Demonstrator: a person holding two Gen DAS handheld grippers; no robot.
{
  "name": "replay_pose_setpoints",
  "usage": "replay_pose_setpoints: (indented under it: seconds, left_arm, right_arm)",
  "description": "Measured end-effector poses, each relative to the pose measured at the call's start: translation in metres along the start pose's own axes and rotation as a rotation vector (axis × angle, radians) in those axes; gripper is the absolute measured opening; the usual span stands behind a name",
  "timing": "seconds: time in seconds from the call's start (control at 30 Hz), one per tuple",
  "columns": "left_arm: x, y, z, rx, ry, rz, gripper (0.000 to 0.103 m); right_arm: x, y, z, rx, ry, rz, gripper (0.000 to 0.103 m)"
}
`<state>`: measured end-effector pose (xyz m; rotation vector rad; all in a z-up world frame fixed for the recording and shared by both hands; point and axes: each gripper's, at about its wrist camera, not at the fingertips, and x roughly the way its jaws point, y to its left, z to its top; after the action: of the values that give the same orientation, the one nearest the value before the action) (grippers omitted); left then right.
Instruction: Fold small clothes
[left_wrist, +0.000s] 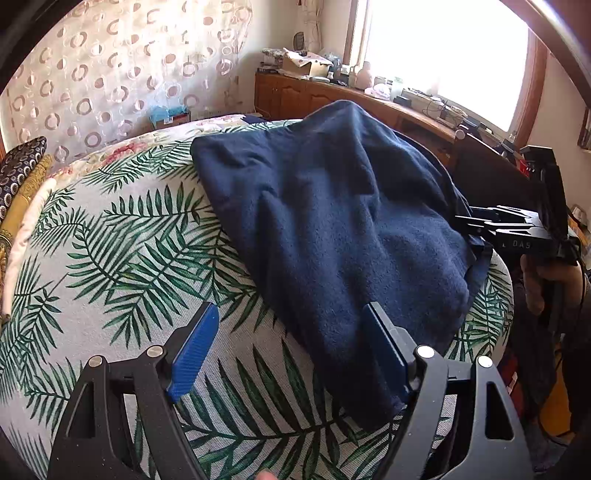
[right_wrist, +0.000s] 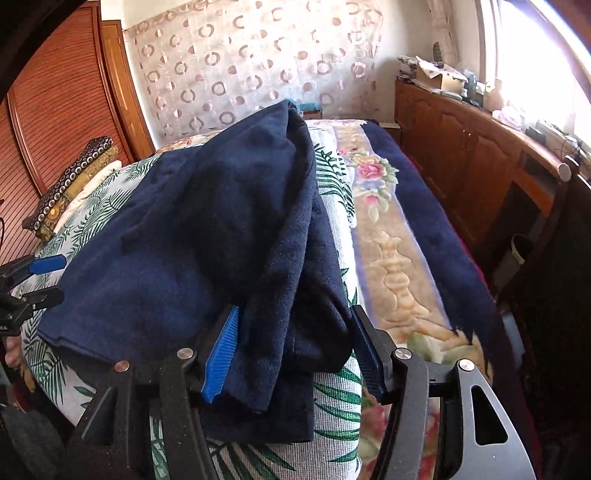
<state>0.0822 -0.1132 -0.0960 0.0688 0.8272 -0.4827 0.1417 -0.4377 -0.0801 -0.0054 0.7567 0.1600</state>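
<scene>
A dark navy fleece garment (left_wrist: 332, 221) lies bunched on the palm-leaf bed cover (left_wrist: 129, 258), its near corner toward me. My left gripper (left_wrist: 291, 347) stands open wide. Its right pad (left_wrist: 384, 347) rests against the garment's near edge, and its left pad (left_wrist: 192, 350) is over bare cover. In the right wrist view the garment (right_wrist: 221, 221) rises in a folded hump. A fold of it hangs between the jaws of my right gripper (right_wrist: 295, 354), which stand apart and do not pinch it. Each gripper shows in the other view: the right gripper (left_wrist: 467, 223) and the left gripper (right_wrist: 40, 280).
Stacked pillows (left_wrist: 22, 177) lie at the bed's far left. A floral blanket with a navy border (right_wrist: 399, 258) covers the bed's right side. A wooden cabinet (right_wrist: 461, 147) cluttered with items runs under the bright window, and a wooden wardrobe (right_wrist: 55, 110) stands left. A hand (left_wrist: 539, 284) holds the right gripper.
</scene>
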Motion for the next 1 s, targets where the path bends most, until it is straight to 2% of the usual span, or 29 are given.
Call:
replay_pose_setpoints:
  seconds: [0.53,0.63,0.7,0.8,0.87,1.0]
  left_arm:
    - [0.011,-0.002,-0.007,-0.010,0.041,-0.033,0.081]
    - [0.011,-0.002,-0.007,-0.008,0.043,-0.032,0.081]
    - [0.011,-0.002,-0.007,-0.007,0.044,-0.034,0.081]
    - [0.011,-0.001,-0.007,-0.014,0.047,-0.041,0.081]
    - [0.010,0.001,-0.006,-0.023,0.053,-0.047,0.081]
    - [0.007,0.003,-0.007,-0.026,0.060,-0.073,0.079]
  right_arm:
    - [-0.003,0.011,-0.004,-0.058,0.008,0.019,0.055]
    - [-0.002,0.014,-0.004,-0.063,0.010,0.021,0.047]
    - [-0.003,0.015,-0.004,-0.070,0.017,0.033,0.035]
    - [-0.003,0.018,-0.004,-0.080,0.021,0.053,0.027]
    - [-0.003,0.018,-0.004,-0.082,0.023,0.071,0.022]
    - [-0.004,0.016,-0.005,-0.076,0.022,0.087,0.020]
